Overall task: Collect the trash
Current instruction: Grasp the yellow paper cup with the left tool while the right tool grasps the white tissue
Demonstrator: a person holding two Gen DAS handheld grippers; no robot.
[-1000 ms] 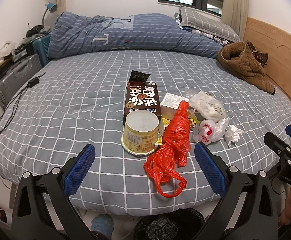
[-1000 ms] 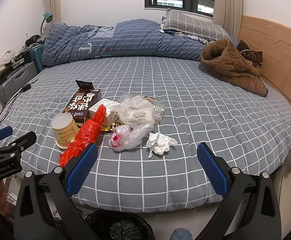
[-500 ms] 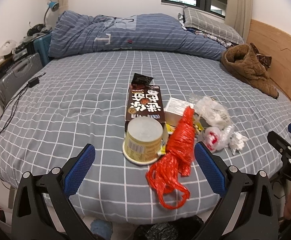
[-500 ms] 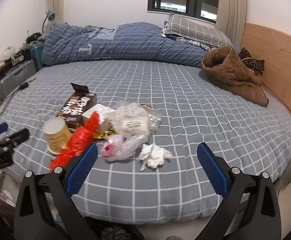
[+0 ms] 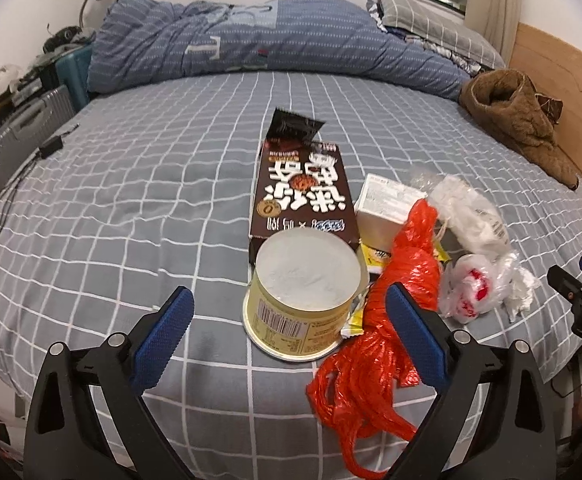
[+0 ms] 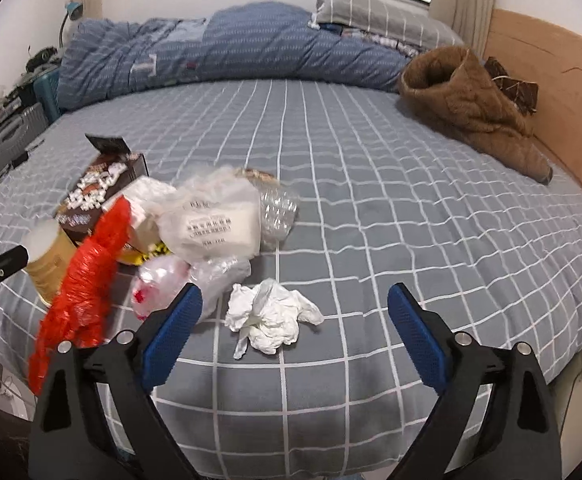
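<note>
Trash heap sits near the front edge of the bed (image 5: pixel 131 200), grey checked cover. Both views show it larger and lower in frame than a second ago; both grippers have come in closer and lower.

Left gripper (image 5: pixel 287 316): jaws wide but closing, nothing pressed. The yellow tub (image 5: pixel 305 300) stands between the blue pads, upside down, and fills far more of the view than before. Orange plastic bag (image 5: pixel 375 352) lies just beside the tub, partly behind the right pad. Brown snack box (image 5: pixel 303 192) lies flat behind the tub.

Right gripper (image 6: pixel 295 320): jaws also wide and closing, empty. Crumpled white tissue (image 6: pixel 269 318) lies between the pads, earlier well ahead of them. Clear bag with red print (image 6: pixel 159 284) sits left of the tissue.

Floor bin, seen earlier, is now out of frame.
</note>
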